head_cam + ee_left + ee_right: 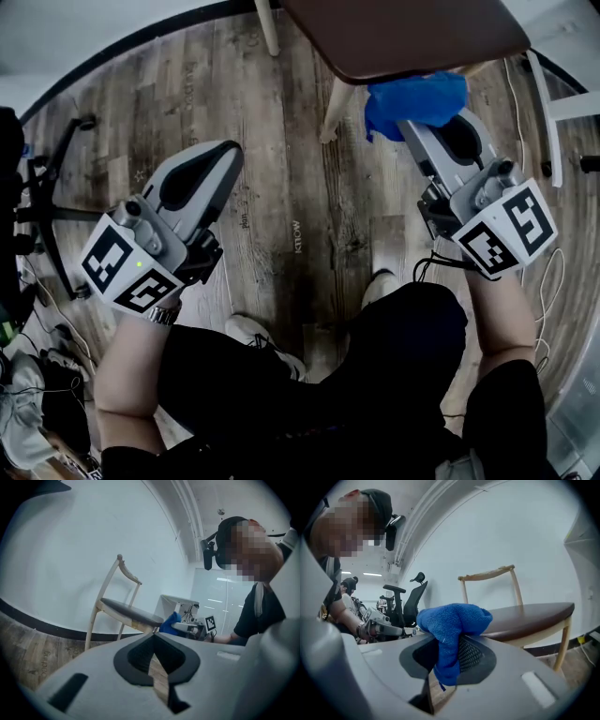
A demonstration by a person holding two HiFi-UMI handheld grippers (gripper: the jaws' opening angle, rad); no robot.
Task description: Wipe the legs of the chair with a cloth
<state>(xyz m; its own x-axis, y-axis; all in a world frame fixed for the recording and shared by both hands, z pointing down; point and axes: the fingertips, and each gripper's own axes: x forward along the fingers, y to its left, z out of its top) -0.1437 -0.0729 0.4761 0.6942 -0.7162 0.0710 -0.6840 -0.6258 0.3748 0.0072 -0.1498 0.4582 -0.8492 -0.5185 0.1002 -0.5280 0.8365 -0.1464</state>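
Right gripper [449, 660] is clenched on the blue cloth [452, 620]: cloth pinched between the pads, bunched wad sticking out past the tips, short tail hanging below. Left gripper [154, 638] is pinched closed on nothing, tips meeting, only floor showing through the slot behind them. In the head view the right gripper [419, 124] is up at the near edge of the chair seat [403, 37]. The cloth [417, 101] sits just under that edge, just right of the pale front leg [336, 108]. Can't tell whether it touches the leg or the seat underside. Left gripper [225, 155] hangs idle over the wood floor [291, 234], left of that leg and nearer, well apart from the cloth. Second leg [269, 28] is farther off, to the left. Office chair base [56, 197] is at the left edge, not in play. My read: approach or first-contact stage, nothing here shows a leg wiped yet. Next move calls for bringing the wad left onto the front leg near its top, pressing side-on, then dragging down its length toward the floor. That needs a tight grip, since the wad is pinched only at its middle and friction could pull it out. The chair looks light and may slide. The left gripper is free to brace the seat, but would have to open first to clamp anything.
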